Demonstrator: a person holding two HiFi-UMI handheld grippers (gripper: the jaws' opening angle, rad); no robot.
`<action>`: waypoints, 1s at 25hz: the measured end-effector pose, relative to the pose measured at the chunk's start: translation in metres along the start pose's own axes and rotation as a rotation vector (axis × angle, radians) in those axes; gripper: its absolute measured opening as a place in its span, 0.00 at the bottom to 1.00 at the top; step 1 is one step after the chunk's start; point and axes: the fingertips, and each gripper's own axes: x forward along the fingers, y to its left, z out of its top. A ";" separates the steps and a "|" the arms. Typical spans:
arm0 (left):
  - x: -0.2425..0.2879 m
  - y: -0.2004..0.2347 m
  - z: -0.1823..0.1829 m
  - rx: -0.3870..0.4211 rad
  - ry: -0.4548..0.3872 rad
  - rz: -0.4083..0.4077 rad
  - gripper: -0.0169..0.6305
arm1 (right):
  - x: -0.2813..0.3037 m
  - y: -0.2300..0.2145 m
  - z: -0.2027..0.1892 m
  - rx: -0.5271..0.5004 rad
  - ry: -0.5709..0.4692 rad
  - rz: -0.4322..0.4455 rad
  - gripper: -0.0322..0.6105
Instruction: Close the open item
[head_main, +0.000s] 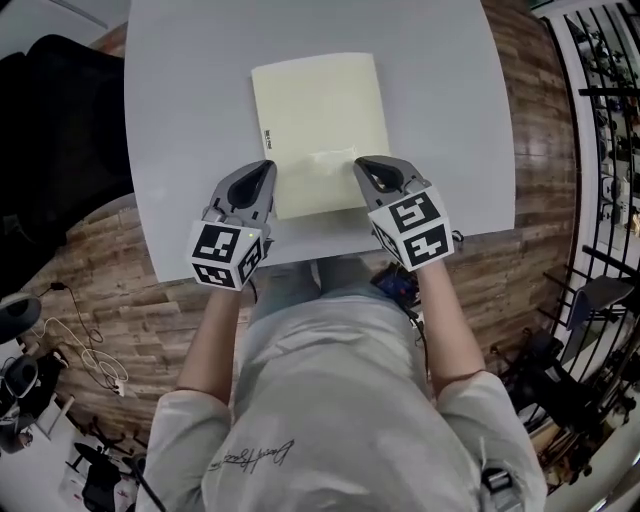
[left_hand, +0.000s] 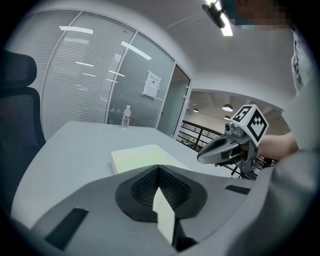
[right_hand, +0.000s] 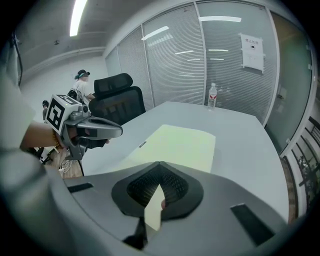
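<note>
1. The pale yellow folder (head_main: 318, 125) lies flat on the grey table (head_main: 180, 100), one cover face up, with its near edge towards the person.
2. The left gripper (head_main: 262, 172) sits at the folder's near left corner, with its tip just beside the left edge.
3. The right gripper (head_main: 366, 168) sits at the near right corner, with its tip over the folder's surface.
4. Left gripper: the jaws are together, with nothing from the table between them.
5. Right gripper: the jaws are likewise together and empty.
6. No view shows whether either tip touches the folder.
7. A water bottle (right_hand: 213, 97) stands at the far end of the table, well apart from the folder.
8. A black office chair (right_hand: 117, 97) stands beside the table.
9. A notice (right_hand: 251, 51) hangs on the glass wall.
10. Nothing lies between the grippers and the folder.
</note>
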 end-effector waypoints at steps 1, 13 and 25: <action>-0.001 -0.004 0.003 0.008 -0.003 -0.007 0.04 | -0.004 0.001 0.001 0.004 -0.011 0.002 0.07; -0.014 -0.033 0.037 0.044 -0.057 -0.038 0.04 | -0.044 0.012 0.017 -0.004 -0.117 0.033 0.07; -0.019 -0.055 0.051 0.078 -0.079 -0.043 0.04 | -0.063 0.012 0.029 0.012 -0.189 0.069 0.07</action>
